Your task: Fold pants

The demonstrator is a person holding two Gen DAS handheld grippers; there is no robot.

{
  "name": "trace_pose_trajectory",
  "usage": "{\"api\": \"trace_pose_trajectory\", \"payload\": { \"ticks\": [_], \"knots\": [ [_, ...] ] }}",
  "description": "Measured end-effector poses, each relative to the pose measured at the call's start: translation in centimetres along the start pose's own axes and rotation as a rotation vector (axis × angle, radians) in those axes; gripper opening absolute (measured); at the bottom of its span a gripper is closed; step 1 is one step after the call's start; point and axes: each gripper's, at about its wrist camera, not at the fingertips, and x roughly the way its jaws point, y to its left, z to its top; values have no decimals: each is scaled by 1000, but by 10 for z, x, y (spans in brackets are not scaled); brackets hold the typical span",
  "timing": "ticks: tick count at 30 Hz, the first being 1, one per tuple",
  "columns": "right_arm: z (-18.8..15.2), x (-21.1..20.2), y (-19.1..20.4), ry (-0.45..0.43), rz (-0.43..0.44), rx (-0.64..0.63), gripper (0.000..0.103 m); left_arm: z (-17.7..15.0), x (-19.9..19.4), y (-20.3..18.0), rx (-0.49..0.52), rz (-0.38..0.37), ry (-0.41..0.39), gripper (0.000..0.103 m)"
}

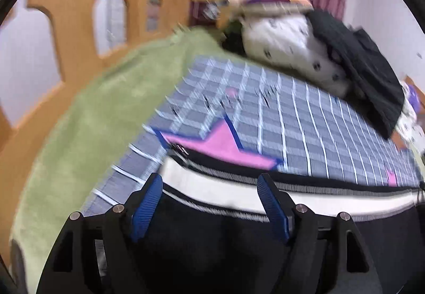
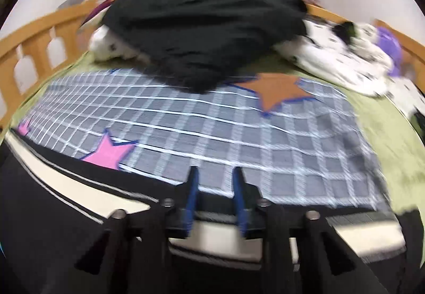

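Smeared by motion blur in both views. Pants cut off at the lower edge; pile of clothes hiding part of the checked blanket.

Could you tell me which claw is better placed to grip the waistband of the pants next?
Probably the left claw: its open fingers straddle the pants' white waistband, whereas the right claw looks narrower.

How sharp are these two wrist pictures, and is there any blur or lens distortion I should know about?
Left wrist view: motion blur smears the plaid blanket and wooden frame; the left gripper stays fairly crisp. Right wrist view: blur throughout, even on the right gripper and the pants. Both show fisheye bending, dark corners and flat indoor light.
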Motion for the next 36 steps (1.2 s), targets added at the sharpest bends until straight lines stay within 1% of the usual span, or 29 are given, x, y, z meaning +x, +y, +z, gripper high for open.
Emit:
{"api": "trace_pose_trajectory", "payload": {
  "ticks": [1, 2, 3, 4, 5, 6, 7, 8, 9, 10, 11, 13, 15, 17, 18, 19, 21, 22, 23, 25, 27, 28, 29, 31, 32, 34, 36],
  "knots": [
    [-9, 8, -13, 45, -21, 27, 28, -1, 15, 1, 1, 20, 39, 72],
    [-15, 15, -19, 79, -35, 38, 24, -2, 31, 4, -1, 67, 76, 71],
    [-20, 24, -27, 115, -30, 64, 24, -2, 42, 7, -7, 89, 110, 69],
    [-21, 25, -31, 107, -8, 104, 21, 1, 42, 5, -11, 101, 102, 70],
    [-18, 20, -33, 98, -24, 126, 16, 3, 39, 2, -8, 112, 91, 70],
    [-12, 15, -32, 108, -64, 138, 16, 6, 32, -5, 7, 131, 77, 70],
    [-5, 6, -28, 111, -109, 155, 18, 8, 24, -10, 22, 138, 71, 70],
    [-2, -2, -25, 100, -123, 165, 20, 9, 17, -14, 32, 133, 70, 70],
    [2, -14, -20, 81, -133, 178, 22, 9, 9, -17, 37, 120, 70, 70],
    [6, -29, -14, 58, -130, 190, 27, 8, -3, -20, 39, 98, 67, 70],
    [8, -41, -9, 41, -125, 198, 38, 7, -16, -24, 41, 83, 62, 70],
    [11, -71, 6, 13, -141, 211, 53, 6, -42, -30, 43, 58, 50, 70],
    [14, -104, 25, -6, -136, 213, 53, 11, -70, -39, 51, 20, 42, 70],
    [21, -126, 45, -26, -89, 209, 53, 16, -103, -52, 65, -14, 7, 70],
    [23, -136, 54, -43, -89, 199, 53, 20, -124, -61, 81, -38, -18, 70],
    [25, -152, 69, -79, -95, 174, 53, 23, -141, -67, 95, -55, -41, 70],
    [32, -179, 98, -138, -122, 122, 53, 32, -178, -83, 127, -71, -98, 70],
    [35, -196, 113, -159, -119, 106, 53, 37, -197, -91, 143, -82, -127, 70],
    [38, -207, 126, -161, -102, 100, 53, 40, -214, -99, 156, -94, -140, 70],
    [42, -228, 148, -157, -21, 104, 53, 43, -236, -111, 164, -131, -142, 70],
    [42, -245, 170, -161, 17, 128, 59, 37, -253, -116, 149, -194, -161, 71],
    [40, -248, 177, -160, 31, 135, 66, 31, -257, -117, 144, -213, -169, 71],
    [36, -250, 183, -164, 54, 141, 69, 22, -258, -117, 139, -230, -175, 71],
    [21, -243, 196, -159, 116, 165, 70, 1, -248, -113, 124, -234, -163, 71],
    [13, -238, 199, -151, 130, 172, 70, -9, -239, -109, 110, -235, -147, 71],
    [-7, -220, 206, -134, 145, 171, 69, -32, -215, -94, 62, -254, -97, 71],
    [-29, -200, 208, -129, 141, 168, 69, -59, -188, -77, 4, -262, -33, 71]
  ]
}}
